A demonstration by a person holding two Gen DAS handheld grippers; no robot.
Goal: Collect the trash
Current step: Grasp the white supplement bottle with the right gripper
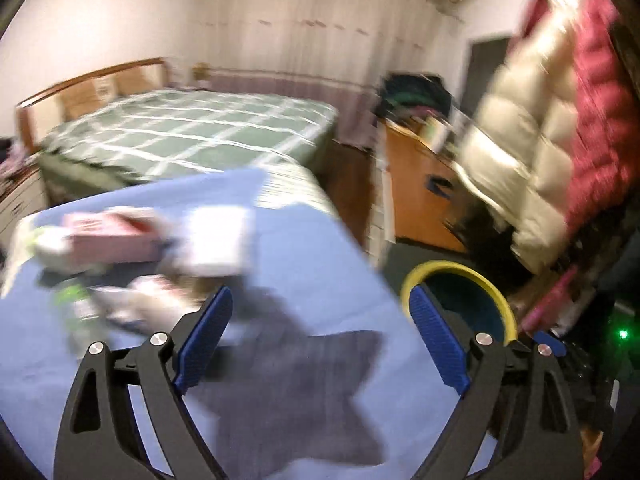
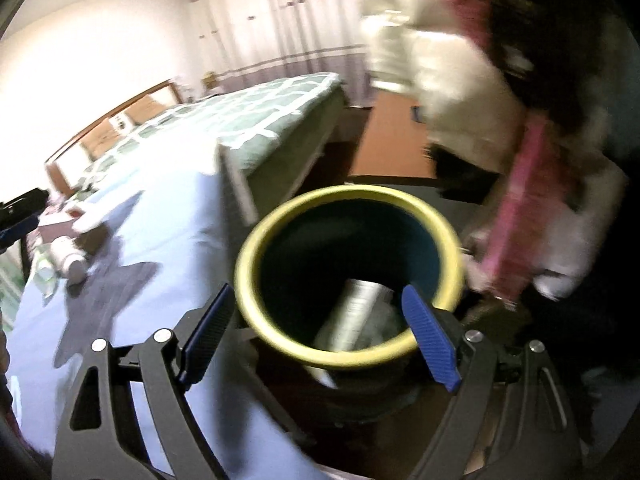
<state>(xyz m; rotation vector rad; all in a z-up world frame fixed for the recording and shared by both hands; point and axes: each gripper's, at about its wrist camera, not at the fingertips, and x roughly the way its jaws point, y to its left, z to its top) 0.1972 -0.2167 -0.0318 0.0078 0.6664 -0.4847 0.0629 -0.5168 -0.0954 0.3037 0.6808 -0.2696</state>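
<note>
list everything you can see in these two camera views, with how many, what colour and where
trash bin: one, yellow rim, dark inside, on the floor beside the table
silvery cylinder: one, inside the bin, leaning
table cover: one, light blue, over the table
pink box: one, pink, far left of the table
white item: one, blurred, next to the pink box
white bottle: one, lying on the table
bed: one, green with white checks, behind the table
curtains: pale, purple band, back wall
puffer jackets: cream and red, hanging at right
wooden cabinet: one, orange-brown, beyond the bin
left gripper: open, empty, over the table
right gripper: open, empty, over the bin
</note>
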